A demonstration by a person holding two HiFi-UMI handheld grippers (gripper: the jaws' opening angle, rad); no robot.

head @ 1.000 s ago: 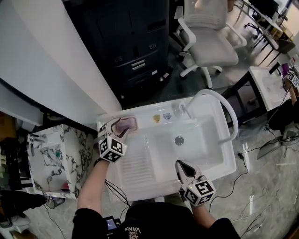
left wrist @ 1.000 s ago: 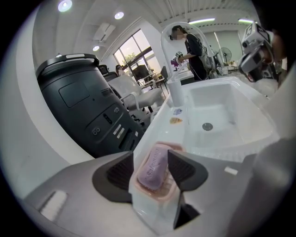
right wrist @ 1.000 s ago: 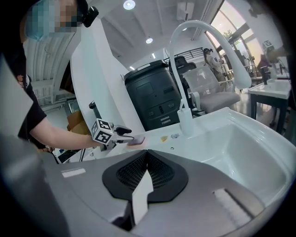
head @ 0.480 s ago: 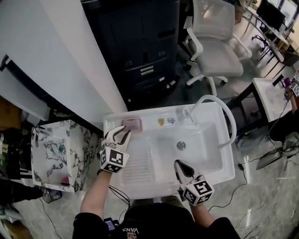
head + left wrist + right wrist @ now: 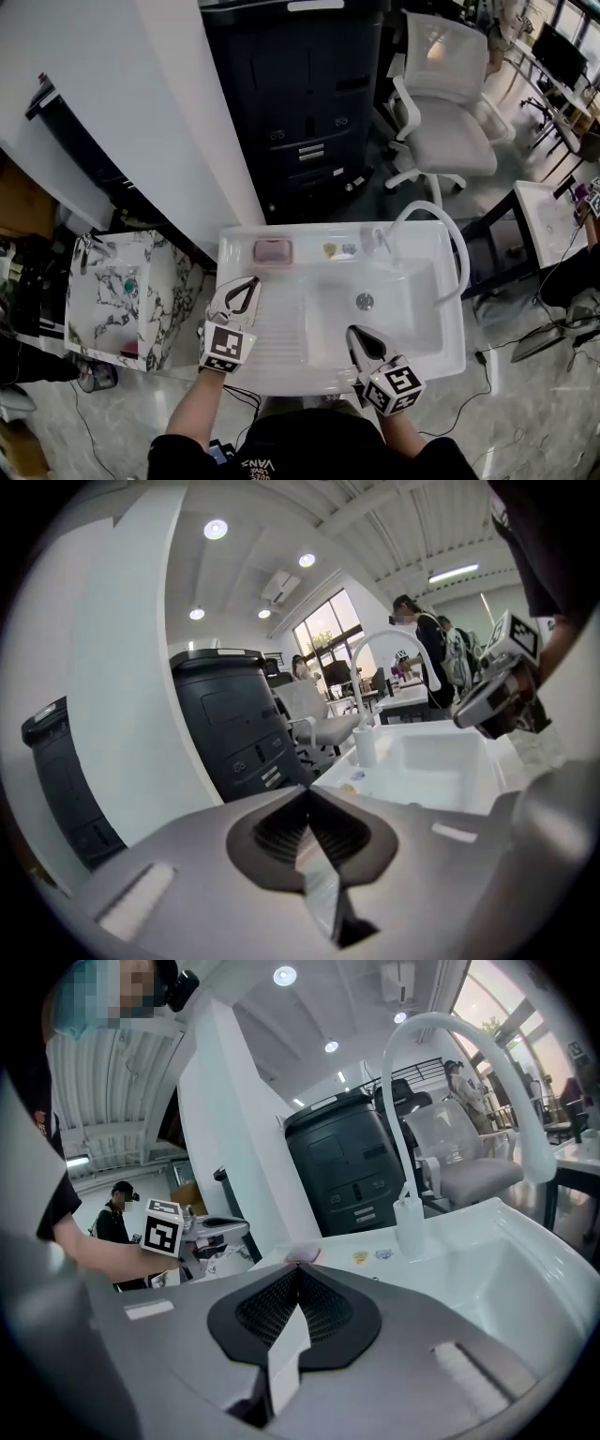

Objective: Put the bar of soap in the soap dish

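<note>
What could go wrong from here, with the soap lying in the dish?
1. The dish sits at the back left corner of the sink, close to its edge. A bump could slide it off.
2. The left gripper, shut and empty, hangs just in front of the dish. A careless swing could knock the soap out.

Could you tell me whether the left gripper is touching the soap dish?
Apart: head view shows bare sink between the left gripper and the soap dish.

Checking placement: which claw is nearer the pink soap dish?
Left. Left claw is just short of the soap dish; right claw hangs farther off, by the sink's front.
</note>
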